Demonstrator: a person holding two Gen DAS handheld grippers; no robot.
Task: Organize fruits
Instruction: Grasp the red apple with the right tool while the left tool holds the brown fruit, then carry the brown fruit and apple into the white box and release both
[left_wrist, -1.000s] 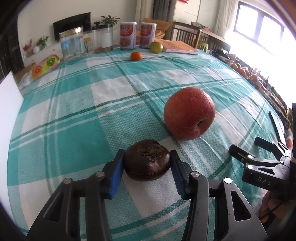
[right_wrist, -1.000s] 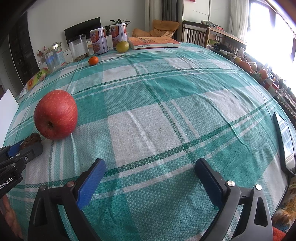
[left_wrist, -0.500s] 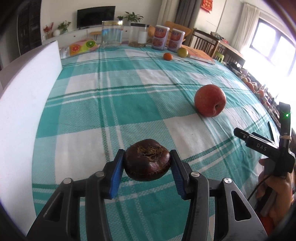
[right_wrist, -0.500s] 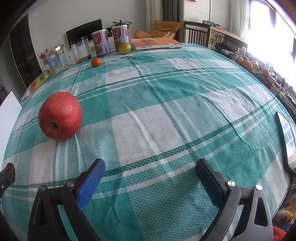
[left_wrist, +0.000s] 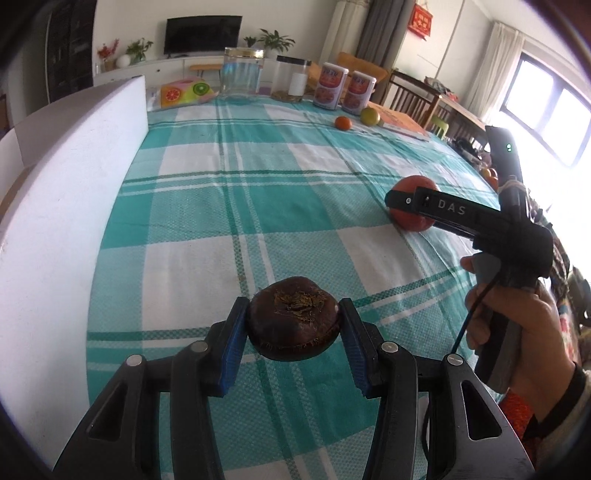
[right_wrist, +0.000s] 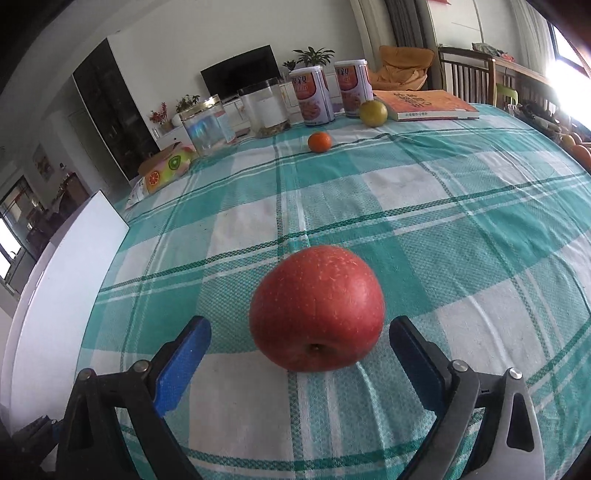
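Observation:
My left gripper (left_wrist: 293, 310) is shut on a dark brown round fruit (left_wrist: 293, 332), held just above the checked tablecloth (left_wrist: 229, 206). A red apple (right_wrist: 317, 306) rests on the cloth between the blue pads of my right gripper (right_wrist: 300, 325). Its jaws are closing, and a gap still shows on each side of the apple. In the left wrist view the same apple (left_wrist: 415, 183) lies to the right, partly behind one of the right gripper's fingers (left_wrist: 443, 211). A person's hand (left_wrist: 517, 332) grips that tool's handle.
A white foam board (left_wrist: 55, 221) stands along the table's left edge. At the far end are a small orange (right_wrist: 320, 142), a yellow-green citrus (right_wrist: 373, 113), two cans (right_wrist: 314, 98), two clear jars (right_wrist: 266, 107), a book (right_wrist: 424, 105) and a fruit-print packet (right_wrist: 166, 170).
My left gripper carried the dark fruit leftward, away from the apple, toward the white board. My right gripper swung over to the apple and its jaws narrowed around it.

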